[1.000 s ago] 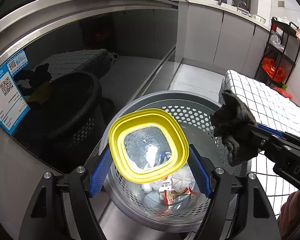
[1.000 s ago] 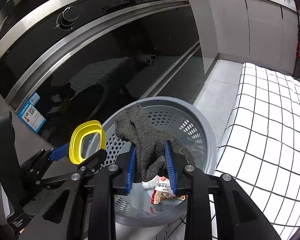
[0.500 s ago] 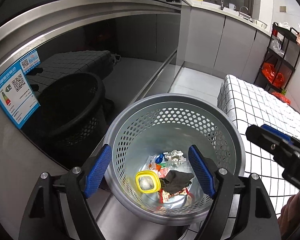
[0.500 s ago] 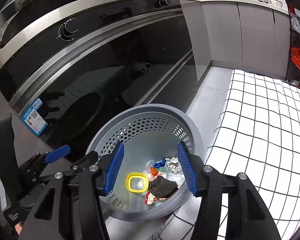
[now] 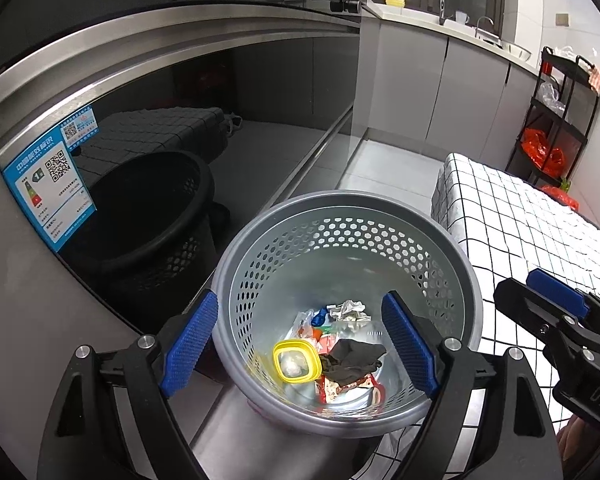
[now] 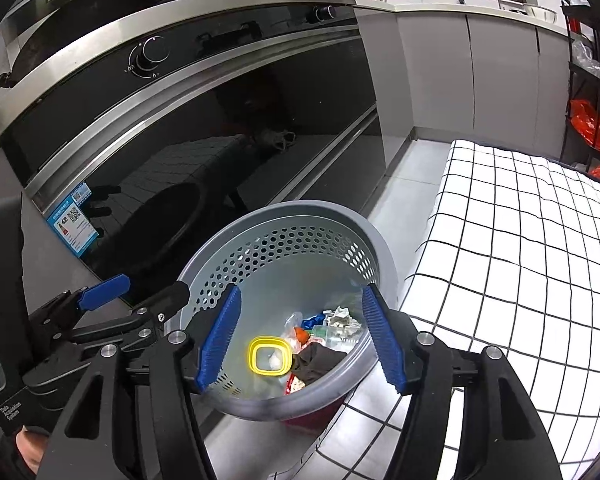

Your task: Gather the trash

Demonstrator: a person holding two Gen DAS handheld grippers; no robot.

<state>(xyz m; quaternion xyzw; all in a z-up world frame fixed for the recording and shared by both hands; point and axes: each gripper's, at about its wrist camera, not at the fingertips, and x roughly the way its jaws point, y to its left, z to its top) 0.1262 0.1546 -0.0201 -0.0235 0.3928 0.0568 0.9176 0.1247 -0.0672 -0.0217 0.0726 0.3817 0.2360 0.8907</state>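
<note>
A grey perforated trash basket (image 5: 466, 264) (image 6: 376, 248) stands on the floor below both grippers. At its bottom lie a yellow-rimmed lid (image 5: 296, 366) (image 6: 269, 358), a dark grey cloth (image 5: 354, 358) (image 6: 318, 362), crumpled paper (image 5: 348, 310) and coloured wrappers. My left gripper (image 5: 300, 344) hangs above the basket, jaws opening with nothing between them. My right gripper (image 6: 300, 338) is also over the basket, jaws opening and empty. In the left wrist view the right gripper (image 5: 556, 312) shows at the right edge.
A black glass oven front (image 6: 220, 128) with a blue label (image 5: 48, 184) rises left of the basket. A white cloth with a black grid (image 6: 520, 248) covers a surface to the right. Grey cabinets (image 5: 440, 92) and a black rack (image 5: 560, 120) stand further back.
The left gripper let go of the yellow-rimmed lid and the right let go of the dark cloth; both now lie in the basket. Both grippers' jaws stand wider and empty.
</note>
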